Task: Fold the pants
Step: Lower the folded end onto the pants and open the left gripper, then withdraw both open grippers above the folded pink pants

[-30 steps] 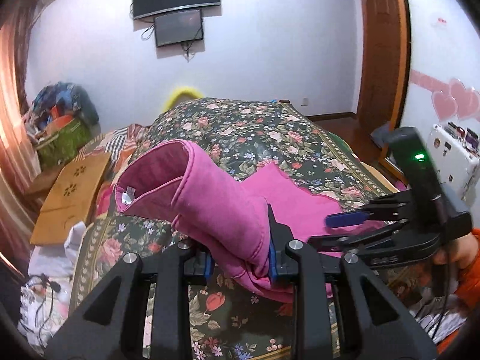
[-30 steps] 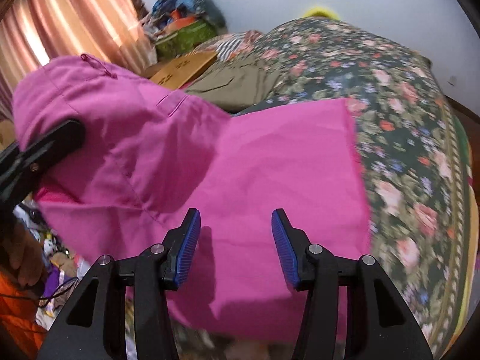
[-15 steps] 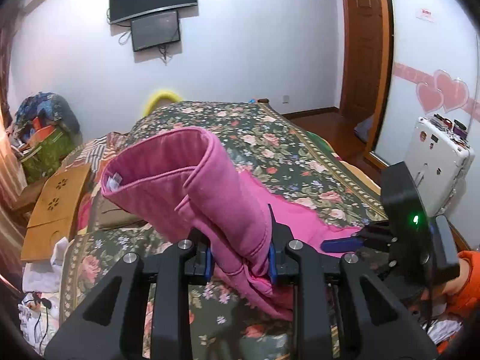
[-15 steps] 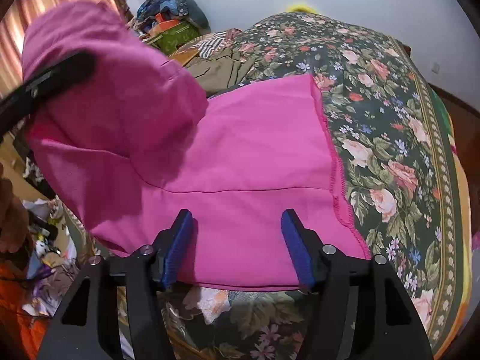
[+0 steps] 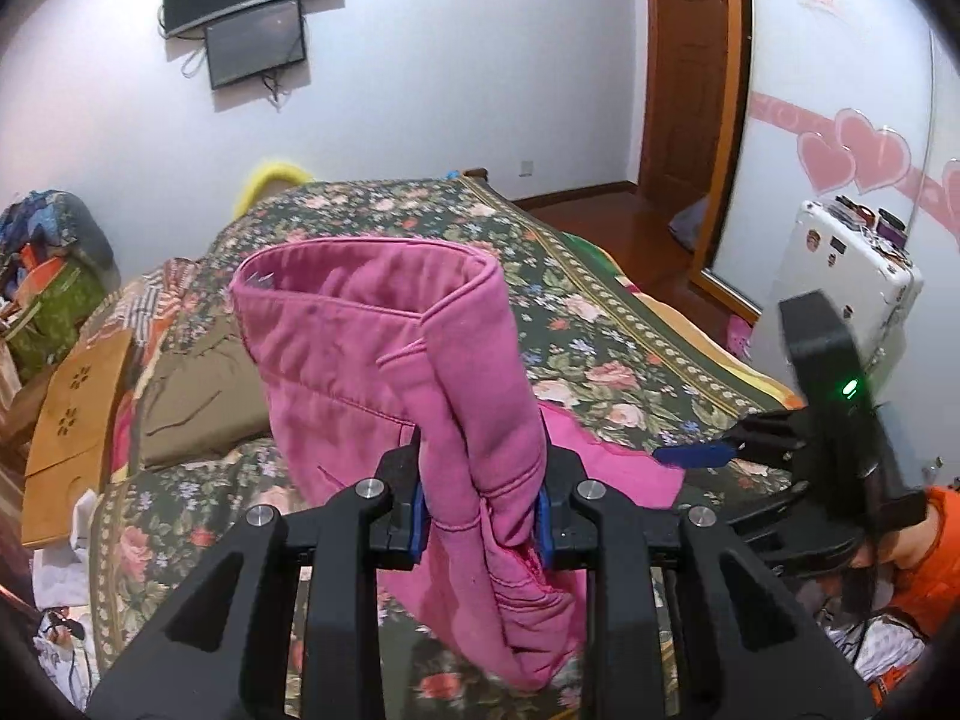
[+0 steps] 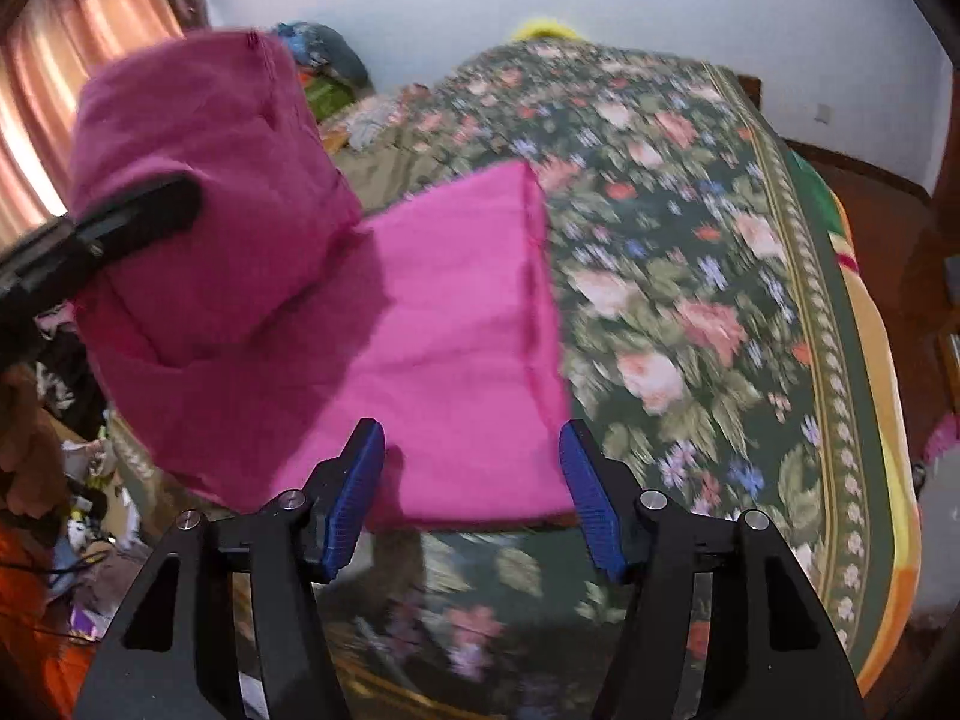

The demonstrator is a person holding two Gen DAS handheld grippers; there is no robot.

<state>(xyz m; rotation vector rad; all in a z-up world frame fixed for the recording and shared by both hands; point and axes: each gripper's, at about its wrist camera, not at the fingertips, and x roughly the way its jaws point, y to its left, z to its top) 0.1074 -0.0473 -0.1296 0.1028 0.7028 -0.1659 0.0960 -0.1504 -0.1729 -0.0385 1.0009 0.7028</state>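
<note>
Pink pants (image 5: 384, 360) lie partly on a floral bedspread (image 5: 600, 372). My left gripper (image 5: 480, 516) is shut on a bunched fold of the pants near the waistband and holds it raised above the bed. In the right wrist view the lifted waist end (image 6: 204, 180) hangs at the left, and the flat leg part (image 6: 444, 330) lies on the bed. My right gripper (image 6: 474, 504) is open and empty, just in front of the near edge of the flat part. It also shows at the right of the left wrist view (image 5: 696, 455).
An olive-brown garment (image 5: 198, 396) lies on the bed's left side beside a wooden board (image 5: 72, 408). Clutter and bags (image 5: 48, 276) stand at the far left. A white case (image 5: 840, 276) and a wooden door (image 5: 690, 60) are at the right.
My left gripper has lifted the held waist end higher and more upright. My right gripper has drawn back toward the near edge of the flat pink part, still open.
</note>
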